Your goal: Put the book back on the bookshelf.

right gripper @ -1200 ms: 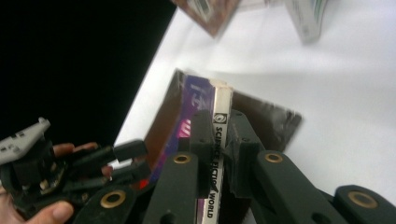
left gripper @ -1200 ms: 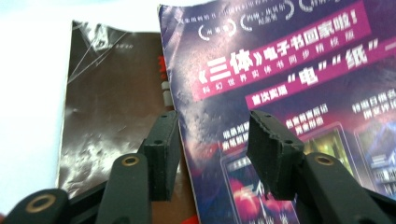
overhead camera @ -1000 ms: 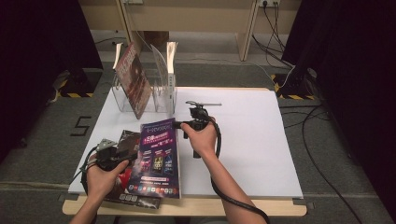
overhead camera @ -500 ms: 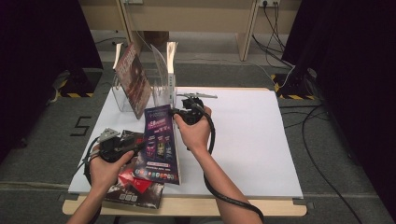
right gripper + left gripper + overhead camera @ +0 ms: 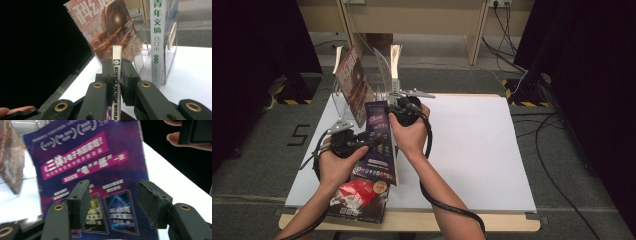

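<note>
The purple magazine [image 5: 379,142] is held off the white surface [image 5: 472,150], standing nearly on edge with its long axis running from the person toward the clear acrylic rack [image 5: 387,80] at the far left of the surface. Its cover faces the person's left side, and its spine, printed "SCIENCE FICTION WORLD", faces the right gripper's camera.

The right gripper [image 5: 399,107] has its jaws pressed close together on the spine [image 5: 116,72] at the magazine's far end, so the pads squeeze it from both sides.

The left gripper [image 5: 362,142] sits just beside the cover's near half. Its jaws have just been opening and now stand wide apart, with the cover [image 5: 97,175] in front of them and nothing pinched between the pads.

In the rack, a reddish magazine [image 5: 354,82] leans tilted in a left slot, and a white-spined volume [image 5: 157,42] stands upright in a slot farther right. A red and black magazine [image 5: 359,200] lies flat at the surface's near edge, under the left forearm.
</note>
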A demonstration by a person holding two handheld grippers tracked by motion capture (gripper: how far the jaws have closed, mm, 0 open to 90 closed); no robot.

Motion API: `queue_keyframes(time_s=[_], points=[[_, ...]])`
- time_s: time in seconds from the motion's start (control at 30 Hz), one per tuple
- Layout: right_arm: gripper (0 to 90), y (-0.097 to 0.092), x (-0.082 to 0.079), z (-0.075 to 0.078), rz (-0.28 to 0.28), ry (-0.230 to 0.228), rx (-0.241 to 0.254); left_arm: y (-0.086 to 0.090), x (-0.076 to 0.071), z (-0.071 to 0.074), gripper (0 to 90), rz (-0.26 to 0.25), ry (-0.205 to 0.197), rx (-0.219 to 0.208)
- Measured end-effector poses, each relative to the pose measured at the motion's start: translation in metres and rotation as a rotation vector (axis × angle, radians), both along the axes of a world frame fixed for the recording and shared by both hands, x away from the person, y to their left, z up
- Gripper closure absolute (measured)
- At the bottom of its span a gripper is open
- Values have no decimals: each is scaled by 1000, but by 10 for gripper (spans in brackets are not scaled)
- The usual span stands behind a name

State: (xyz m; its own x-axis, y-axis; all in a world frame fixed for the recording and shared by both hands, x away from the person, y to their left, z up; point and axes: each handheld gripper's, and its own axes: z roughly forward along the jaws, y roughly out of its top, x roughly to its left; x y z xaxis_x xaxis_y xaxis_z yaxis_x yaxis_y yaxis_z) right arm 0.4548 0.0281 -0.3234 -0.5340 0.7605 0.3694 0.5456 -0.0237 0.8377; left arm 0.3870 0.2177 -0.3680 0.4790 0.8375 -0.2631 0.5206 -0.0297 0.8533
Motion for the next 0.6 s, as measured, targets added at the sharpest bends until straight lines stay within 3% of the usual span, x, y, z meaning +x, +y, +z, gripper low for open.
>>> queue_keyframes(time_s=[0.23,0.6], points=[[833,7,1,6,-10,-20,-13,-16,9,12,407,-2,3,2],[833,10,3,8,-27,-37,-22,-30,20,17,400,39,8,56]])
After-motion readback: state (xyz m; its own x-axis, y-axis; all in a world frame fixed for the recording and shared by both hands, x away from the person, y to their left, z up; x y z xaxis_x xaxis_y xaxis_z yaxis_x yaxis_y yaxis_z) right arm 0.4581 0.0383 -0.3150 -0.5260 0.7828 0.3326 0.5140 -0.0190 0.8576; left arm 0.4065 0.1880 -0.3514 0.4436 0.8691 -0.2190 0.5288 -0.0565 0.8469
